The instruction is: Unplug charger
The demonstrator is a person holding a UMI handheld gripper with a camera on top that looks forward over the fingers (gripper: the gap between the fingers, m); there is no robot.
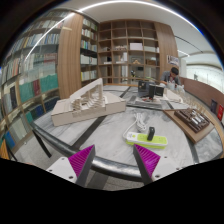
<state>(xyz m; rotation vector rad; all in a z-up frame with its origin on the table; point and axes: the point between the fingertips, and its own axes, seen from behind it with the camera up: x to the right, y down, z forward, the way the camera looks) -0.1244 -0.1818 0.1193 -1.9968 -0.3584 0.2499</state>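
A white and yellow-green power strip lies on the grey table, just ahead of my right finger. A small black charger stands plugged into it. My gripper is open wide, its magenta pads set far apart, and it holds nothing. It sits short of the strip and a little to its left. A dark rounded bar runs across between the fingers at the table's near edge.
A pale architectural model on a white board stands beyond the left finger. A wooden tray with dark items is at the right. Dark equipment and a seated person are farther back. Bookshelves line the room.
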